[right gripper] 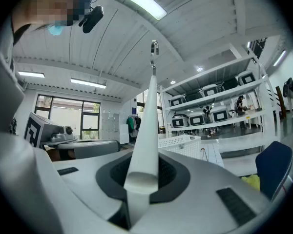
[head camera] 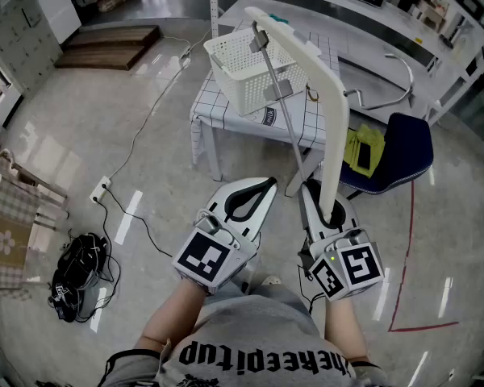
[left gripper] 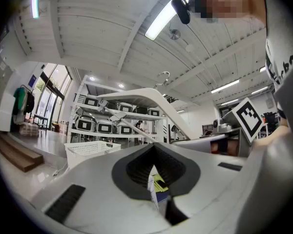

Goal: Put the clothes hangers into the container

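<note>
- The right gripper (head camera: 316,192) pinches the near end of the white clothes hanger (head camera: 332,95).
- The hanger's far end and hook hang above the white basket (head camera: 240,95) on the small table (head camera: 214,113).
- The left gripper (head camera: 266,185), just left of the right one, has its jaws pressed together on nothing.

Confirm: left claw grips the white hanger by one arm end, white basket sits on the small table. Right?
Wrong claw. The right claw grips the white hanger by one arm end, as the right gripper view shows; the left claw holds nothing. The white basket does sit on the small table.
</note>
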Motion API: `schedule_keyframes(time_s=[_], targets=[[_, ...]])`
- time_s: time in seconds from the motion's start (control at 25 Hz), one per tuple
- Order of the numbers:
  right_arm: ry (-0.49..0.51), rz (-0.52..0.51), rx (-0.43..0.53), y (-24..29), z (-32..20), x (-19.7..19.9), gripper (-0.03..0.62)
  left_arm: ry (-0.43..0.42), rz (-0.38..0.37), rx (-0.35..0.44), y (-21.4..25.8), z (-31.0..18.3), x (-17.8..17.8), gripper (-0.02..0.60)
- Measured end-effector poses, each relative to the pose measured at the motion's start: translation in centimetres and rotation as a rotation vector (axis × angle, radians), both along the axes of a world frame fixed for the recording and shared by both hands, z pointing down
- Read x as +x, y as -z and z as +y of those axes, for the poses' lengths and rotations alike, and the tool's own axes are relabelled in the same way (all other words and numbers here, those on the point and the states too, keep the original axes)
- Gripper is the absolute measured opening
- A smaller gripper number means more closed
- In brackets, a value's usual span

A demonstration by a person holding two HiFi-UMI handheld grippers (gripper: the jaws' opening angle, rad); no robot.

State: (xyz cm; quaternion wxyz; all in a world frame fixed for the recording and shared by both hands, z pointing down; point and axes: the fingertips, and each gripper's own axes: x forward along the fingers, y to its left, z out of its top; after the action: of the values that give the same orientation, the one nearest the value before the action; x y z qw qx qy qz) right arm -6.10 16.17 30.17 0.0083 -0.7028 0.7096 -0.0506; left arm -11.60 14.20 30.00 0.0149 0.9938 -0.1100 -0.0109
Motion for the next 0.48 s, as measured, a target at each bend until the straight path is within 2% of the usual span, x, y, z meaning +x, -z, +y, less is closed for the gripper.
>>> schedule_keyframes(time_s=[0.48], targets=[[0.0, -0.004, -0.007, -0.2, -1.0, -1.1, 0.052, 0.01, 0.001, -0.005, 0.0, -1.2, -1.2, 0.02]])
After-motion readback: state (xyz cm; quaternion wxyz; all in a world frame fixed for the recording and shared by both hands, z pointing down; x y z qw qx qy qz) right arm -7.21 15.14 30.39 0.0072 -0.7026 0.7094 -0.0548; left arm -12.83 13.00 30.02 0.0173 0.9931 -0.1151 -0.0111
